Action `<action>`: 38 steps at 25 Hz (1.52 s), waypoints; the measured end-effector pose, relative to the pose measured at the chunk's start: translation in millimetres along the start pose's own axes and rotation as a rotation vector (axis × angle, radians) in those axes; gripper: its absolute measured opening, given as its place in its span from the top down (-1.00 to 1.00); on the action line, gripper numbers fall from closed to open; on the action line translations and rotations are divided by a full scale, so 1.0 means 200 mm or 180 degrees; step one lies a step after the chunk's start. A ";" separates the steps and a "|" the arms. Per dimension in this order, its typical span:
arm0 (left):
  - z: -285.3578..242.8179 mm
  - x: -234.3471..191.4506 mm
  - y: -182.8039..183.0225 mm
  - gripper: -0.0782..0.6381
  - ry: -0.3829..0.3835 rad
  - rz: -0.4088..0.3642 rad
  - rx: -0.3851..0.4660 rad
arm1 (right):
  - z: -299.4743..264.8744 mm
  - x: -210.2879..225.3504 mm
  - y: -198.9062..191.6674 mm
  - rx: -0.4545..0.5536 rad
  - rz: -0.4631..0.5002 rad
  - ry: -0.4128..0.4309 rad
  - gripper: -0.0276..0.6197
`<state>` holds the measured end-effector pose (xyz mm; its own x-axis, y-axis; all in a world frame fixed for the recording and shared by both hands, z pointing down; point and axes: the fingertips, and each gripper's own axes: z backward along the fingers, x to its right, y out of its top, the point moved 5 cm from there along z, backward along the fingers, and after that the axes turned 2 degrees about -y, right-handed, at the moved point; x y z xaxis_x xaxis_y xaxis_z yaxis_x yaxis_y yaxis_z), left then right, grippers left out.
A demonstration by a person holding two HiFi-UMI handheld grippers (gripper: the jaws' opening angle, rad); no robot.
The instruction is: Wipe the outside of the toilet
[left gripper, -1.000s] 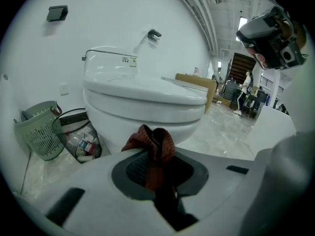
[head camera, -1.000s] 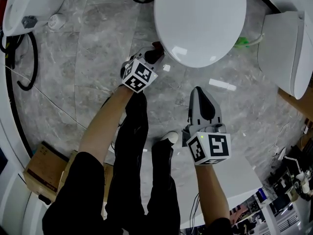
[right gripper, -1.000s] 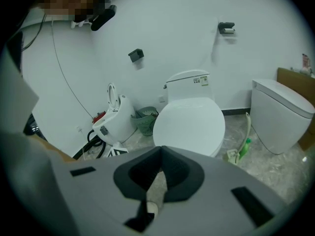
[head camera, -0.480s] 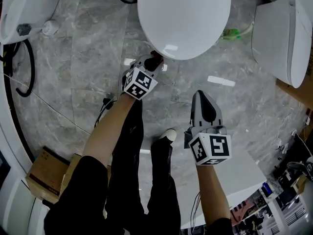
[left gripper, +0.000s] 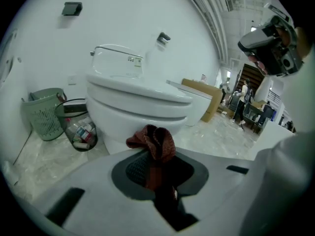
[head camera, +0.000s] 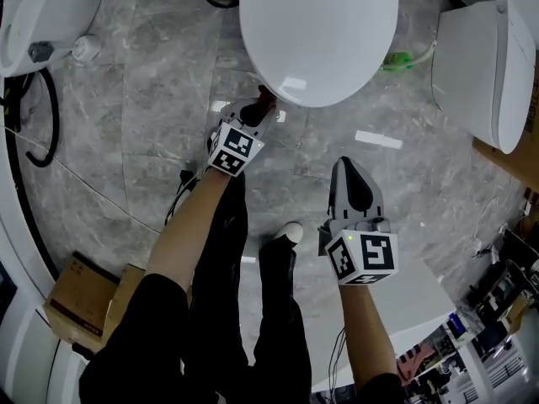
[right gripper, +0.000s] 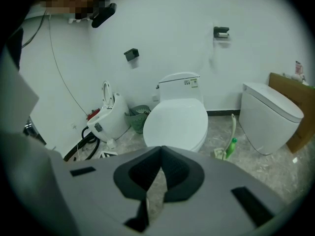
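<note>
Between the jaws of the left gripper (left gripper: 156,167) sits a dark red cloth (left gripper: 153,142). The jaws are squeezed tight on it so it cannot fall. One bunched end sticks out past the tips, and I think that is so the soft part meets the toilet first, not the hard jaws. Just in front of the cloth is the white toilet (left gripper: 133,100), with its lid down. The cloth is low, close to the front of the bowl under the rim, but I cannot tell if it is touching. Seen from the head view, the left gripper is tucked at the near edge of the lid, so the front of the bowl looks like the part being wiped. The right gripper (head camera: 349,183) hangs over the grey floor (head camera: 143,91), well apart from the toilet. Its jaws are pressed together with nothing in them, and it seems to be kept out of the way. Beside the toilet, by the wall, are a green basket (left gripper: 45,114) and a small bin of bottles (left gripper: 81,131), so wiping round that side may need care.
</note>
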<state>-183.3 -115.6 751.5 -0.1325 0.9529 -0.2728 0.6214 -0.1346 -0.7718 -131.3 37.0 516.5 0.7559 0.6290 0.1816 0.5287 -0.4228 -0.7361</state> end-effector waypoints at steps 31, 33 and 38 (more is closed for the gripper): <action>-0.32 -1.67 0.80 0.62 0.0117 -0.0491 0.0245 | -0.91 -0.39 0.60 -0.0087 0.0076 0.0186 0.92; -0.39 -1.71 0.80 0.62 0.0110 -0.0422 0.0228 | -0.94 -0.37 0.59 -0.0112 0.0097 0.0186 0.92; -0.51 -1.74 0.78 0.62 -0.0039 -0.0484 0.0152 | -1.00 -0.30 0.56 -0.0127 0.0047 0.0155 0.91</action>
<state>37.2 -440.1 784.5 -0.2319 0.9599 -0.1576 0.5562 -0.0021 -0.8310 -39.8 -178.0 553.1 0.7811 0.5904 0.2032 0.5316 -0.4581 -0.7124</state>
